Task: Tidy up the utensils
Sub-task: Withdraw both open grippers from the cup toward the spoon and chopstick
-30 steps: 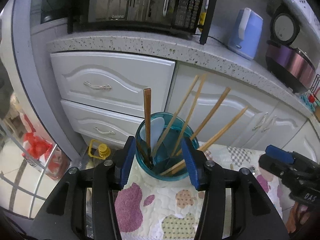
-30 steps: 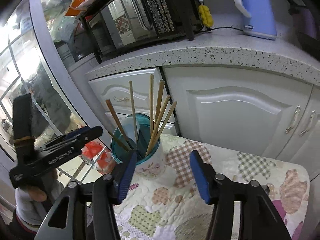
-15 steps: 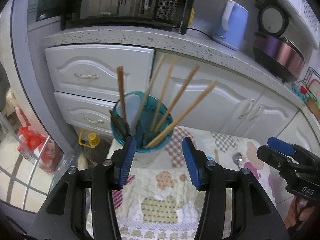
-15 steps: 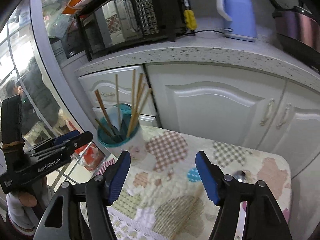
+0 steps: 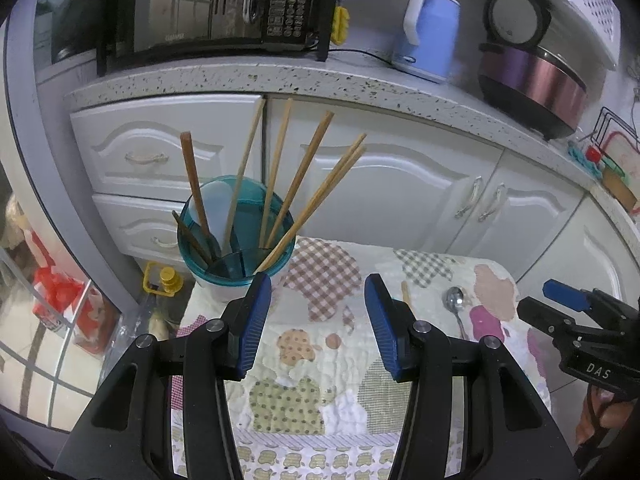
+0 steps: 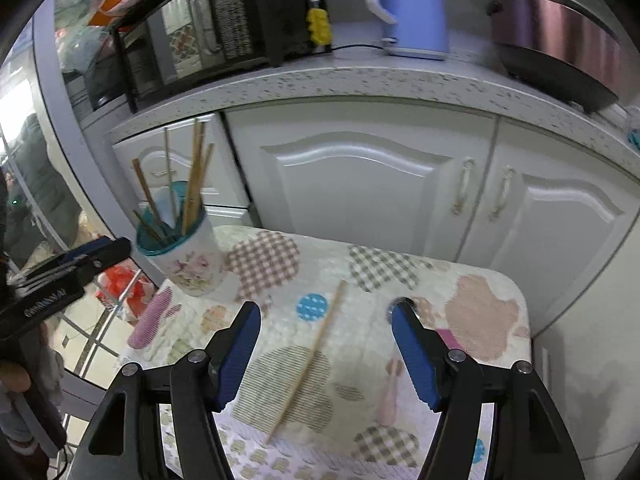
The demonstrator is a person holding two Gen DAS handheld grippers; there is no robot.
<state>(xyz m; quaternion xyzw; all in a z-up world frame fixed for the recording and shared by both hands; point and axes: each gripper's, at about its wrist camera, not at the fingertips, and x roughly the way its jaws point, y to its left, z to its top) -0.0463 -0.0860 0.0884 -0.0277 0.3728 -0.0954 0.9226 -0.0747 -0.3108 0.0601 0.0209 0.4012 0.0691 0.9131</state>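
A teal-rimmed white holder stands at the far left of the patchwork cloth with several chopsticks and a pale spoon upright in it. My left gripper hangs open over the cloth, just right of the holder, with nothing between its fingers. A metal spoon lies on the cloth to its right. In the right wrist view my right gripper is open above a loose chopstick that lies flat on the cloth. The holder is to its far left, and the left gripper shows beside it.
White cabinet doors and a speckled counter stand close behind the small table. On the counter are a microwave, a blue kettle and a rice cooker. A yellow-capped bottle sits on the floor at left.
Both grippers have drawn back and to the right, away from the holder. The loose chopstick and metal spoon have come into view. The right jaws stand a little wider.
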